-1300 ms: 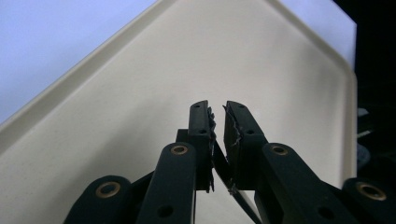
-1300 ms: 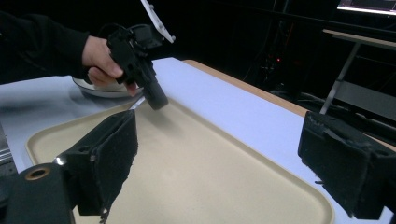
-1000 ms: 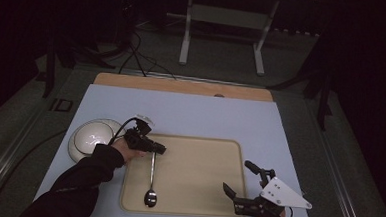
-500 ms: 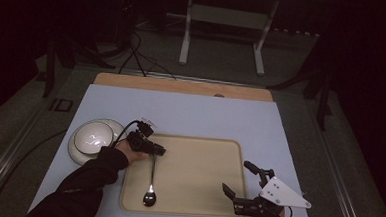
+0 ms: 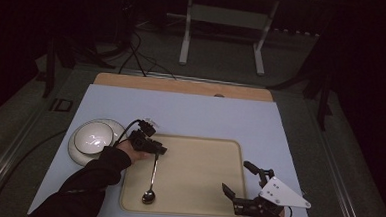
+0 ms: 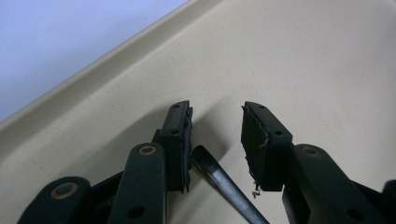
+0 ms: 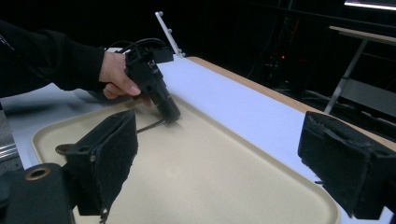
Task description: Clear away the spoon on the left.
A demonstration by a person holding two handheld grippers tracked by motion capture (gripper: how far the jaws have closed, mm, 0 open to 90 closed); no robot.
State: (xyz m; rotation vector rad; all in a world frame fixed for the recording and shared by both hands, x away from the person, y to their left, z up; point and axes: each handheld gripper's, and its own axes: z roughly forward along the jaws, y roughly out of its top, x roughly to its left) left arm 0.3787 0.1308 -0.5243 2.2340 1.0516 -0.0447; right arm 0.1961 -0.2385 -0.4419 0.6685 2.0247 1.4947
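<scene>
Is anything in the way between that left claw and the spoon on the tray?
Nothing visible is. The left gripper is open, with the spoon handle tip between its jaws, lying on the bare tray.

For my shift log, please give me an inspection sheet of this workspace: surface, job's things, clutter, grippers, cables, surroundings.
Surface: pale blue table top, wooden strip at its far edge.
Job's things: beige plastic tray; metal spoon lying in it, bowl toward the person; white round plates stacked left of the tray.
Clutter: nothing seen.
Grippers: left gripper open, jaws either side of the spoon handle tip; right gripper open, empty, over the tray's near right corner.
Cables: black cable on the left gripper.
Surroundings: dark floor, grey metal stand.
</scene>
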